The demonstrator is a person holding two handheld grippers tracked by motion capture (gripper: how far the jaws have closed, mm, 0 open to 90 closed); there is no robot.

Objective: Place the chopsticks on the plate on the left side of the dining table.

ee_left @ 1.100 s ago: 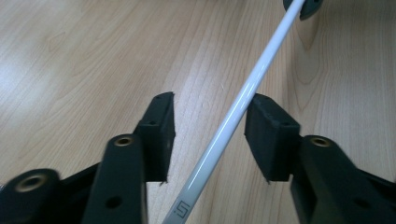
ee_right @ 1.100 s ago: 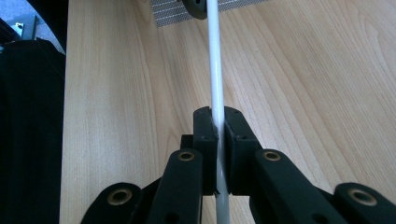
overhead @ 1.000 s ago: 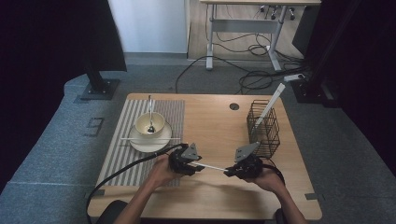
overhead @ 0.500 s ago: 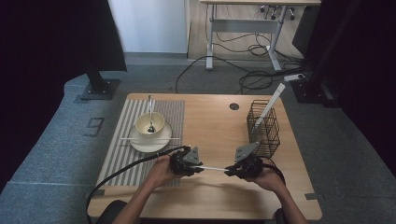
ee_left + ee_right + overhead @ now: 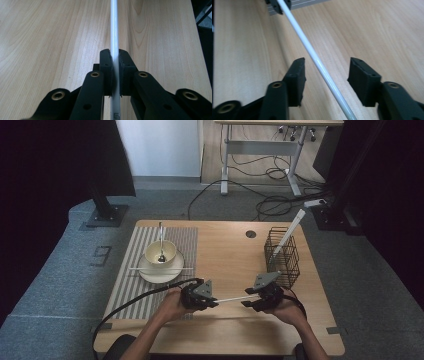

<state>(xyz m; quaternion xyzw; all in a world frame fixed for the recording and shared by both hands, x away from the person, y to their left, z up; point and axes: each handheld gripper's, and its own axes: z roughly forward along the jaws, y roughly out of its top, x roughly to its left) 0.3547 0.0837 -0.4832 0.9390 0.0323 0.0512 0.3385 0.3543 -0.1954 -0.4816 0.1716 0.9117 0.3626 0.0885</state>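
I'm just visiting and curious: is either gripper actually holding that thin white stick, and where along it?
Yes. The left gripper clamps the white stick near one end. The right gripper has just been opening; the stick passes untouched between its fingers.

A striped placemat [image 5: 125,285] is laid on the left part of the wooden table [image 5: 225,255]. On it a white plate [image 5: 161,270] is set, bearing a cream bowl [image 5: 161,251] with a spoon [image 5: 160,240] inside. A black wire basket [image 5: 282,257] is placed at the right, with a white stick [image 5: 287,232] leaned in it.
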